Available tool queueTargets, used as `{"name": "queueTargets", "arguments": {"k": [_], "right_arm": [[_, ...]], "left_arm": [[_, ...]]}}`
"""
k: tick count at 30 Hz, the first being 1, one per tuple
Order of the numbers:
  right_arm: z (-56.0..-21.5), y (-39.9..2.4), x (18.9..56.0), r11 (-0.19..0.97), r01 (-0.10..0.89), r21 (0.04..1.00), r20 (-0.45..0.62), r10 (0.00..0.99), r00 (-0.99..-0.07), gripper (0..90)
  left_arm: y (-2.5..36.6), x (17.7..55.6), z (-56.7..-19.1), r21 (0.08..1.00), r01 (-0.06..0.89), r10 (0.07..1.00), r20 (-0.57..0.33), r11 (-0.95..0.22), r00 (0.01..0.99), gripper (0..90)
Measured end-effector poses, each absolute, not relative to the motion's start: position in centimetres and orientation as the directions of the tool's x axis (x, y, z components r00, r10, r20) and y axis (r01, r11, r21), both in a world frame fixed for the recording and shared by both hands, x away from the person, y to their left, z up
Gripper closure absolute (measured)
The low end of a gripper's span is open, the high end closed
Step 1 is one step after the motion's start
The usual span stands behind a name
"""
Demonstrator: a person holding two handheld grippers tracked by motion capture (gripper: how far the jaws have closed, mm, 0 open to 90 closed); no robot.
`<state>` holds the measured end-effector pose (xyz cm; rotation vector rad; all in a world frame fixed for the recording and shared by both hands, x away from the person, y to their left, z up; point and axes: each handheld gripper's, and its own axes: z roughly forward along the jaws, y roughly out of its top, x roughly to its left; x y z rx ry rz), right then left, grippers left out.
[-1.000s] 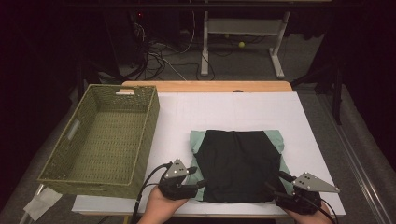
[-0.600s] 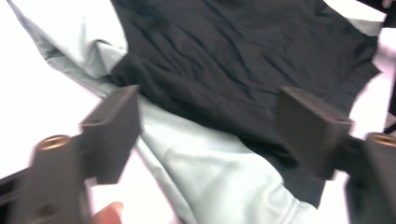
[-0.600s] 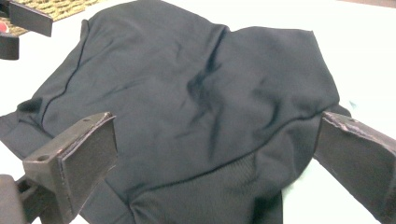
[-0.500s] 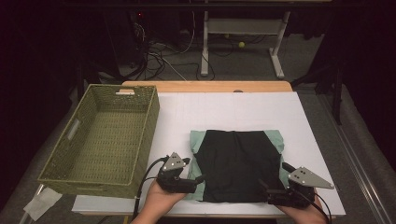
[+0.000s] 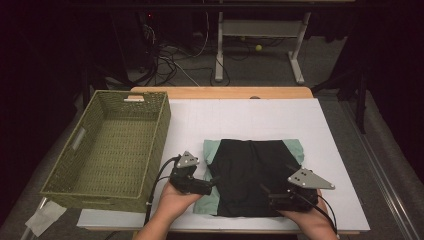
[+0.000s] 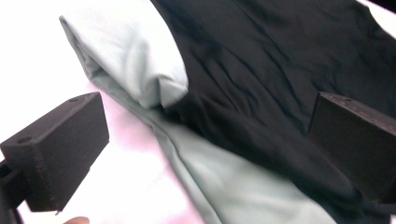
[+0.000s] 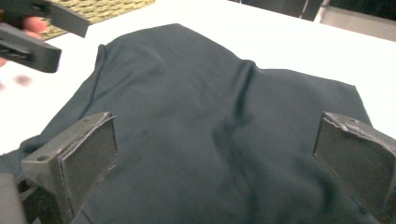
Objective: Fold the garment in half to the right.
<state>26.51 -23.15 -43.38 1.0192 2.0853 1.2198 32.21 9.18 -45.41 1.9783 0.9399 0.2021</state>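
Note:
A folded black garment [image 5: 252, 170] with pale green sleeves [image 5: 210, 150] lies flat near the front of the white table [image 5: 240, 117]. My left gripper [image 5: 212, 182] sits at its left side, pointing right. Its jaws have just been opening and stand wide apart over the green fold [image 6: 135, 60] and black cloth [image 6: 261, 79], without pressing on them. My right gripper [image 5: 265, 192] is at the near right corner, pointing left. Its jaws have also just opened and stand wide over the black cloth [image 7: 210, 116] without pinching it. The left gripper [image 7: 56, 39] shows at the top left of the right gripper view.
An empty green woven basket [image 5: 160, 130] stands on the table's left side, close to my left hand. Bare white tabletop stretches behind and to the right of the garment. Cables and desk legs [image 5: 218, 50] lie on the dark floor beyond the far edge.
Both grippers' jaws have spread wider. The right gripper has shifted left along the garment's near edge, and the left gripper has moved slightly away from the table's front edge.

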Motion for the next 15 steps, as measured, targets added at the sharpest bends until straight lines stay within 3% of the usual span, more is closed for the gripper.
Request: {"name": "queueTargets", "arguments": {"k": [15], "right_arm": [[-44.5,-21.6,27.3,0.307,0.342,0.888,-0.028,0.779,-0.627,0.0]], "left_arm": [[6.9,35.7,-42.3,0.79,0.515,0.68,-0.177,-0.334,0.712,0.0]]}}
